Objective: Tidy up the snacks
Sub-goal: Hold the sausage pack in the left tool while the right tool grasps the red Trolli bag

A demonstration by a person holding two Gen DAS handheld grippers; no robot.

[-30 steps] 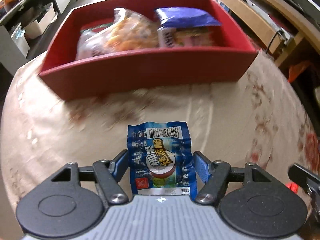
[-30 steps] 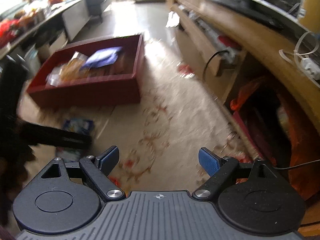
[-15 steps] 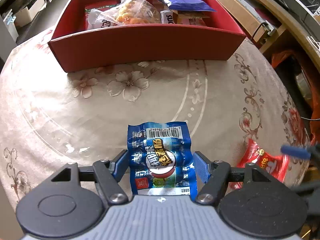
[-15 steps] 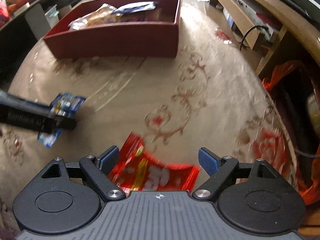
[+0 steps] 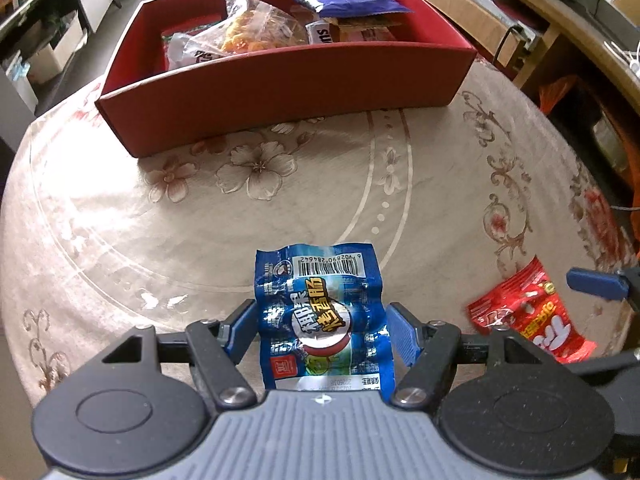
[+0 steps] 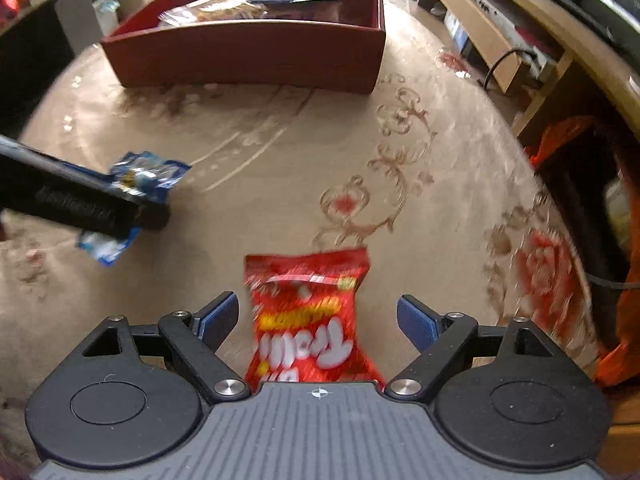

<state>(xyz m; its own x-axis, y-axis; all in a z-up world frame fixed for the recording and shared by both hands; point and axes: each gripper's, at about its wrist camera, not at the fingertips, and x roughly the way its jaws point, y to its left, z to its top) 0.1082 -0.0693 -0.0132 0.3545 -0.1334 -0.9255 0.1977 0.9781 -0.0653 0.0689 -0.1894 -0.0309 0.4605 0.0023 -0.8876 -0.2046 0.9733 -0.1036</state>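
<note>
On the round table's floral cloth [image 5: 120,220], two loose snacks lie short of the red box [image 5: 280,92] that already holds several packets, so the sorting looks partly done. The left gripper [image 5: 322,332] points steeply down with the blue sausage packet [image 5: 320,312] between its blue pads; both pads sit against the packet's crumpled edges, so I judge it gripped by its sides, barcode end pointing toward the box. That hold leaves the packet hanging flat and ready to be carried forward over the near wall. From the right wrist view the same packet shows under the left gripper's dark finger, and whether it is lifted clear of the cloth is hard to tell there.

The right gripper [image 6: 318,320] stands with its jaws wide apart, straddling the red snack bag [image 6: 312,320]; gaps show on both sides, so nothing is held. The bag lies flat with its long axis running away from the camera, which suits a pinch across its width. Motion blur softens its print.

Inside the box, a clear bag of orange snacks [image 5: 248,32] and a purple packet [image 5: 352,4] fill the middle and right, leaving room at the near left. The box's front wall is the only barrier between both snacks and their place; a wooden bench [image 6: 500,40] and an orange bag [image 6: 560,140] stand beyond the table's right edge, well apart from the work
</note>
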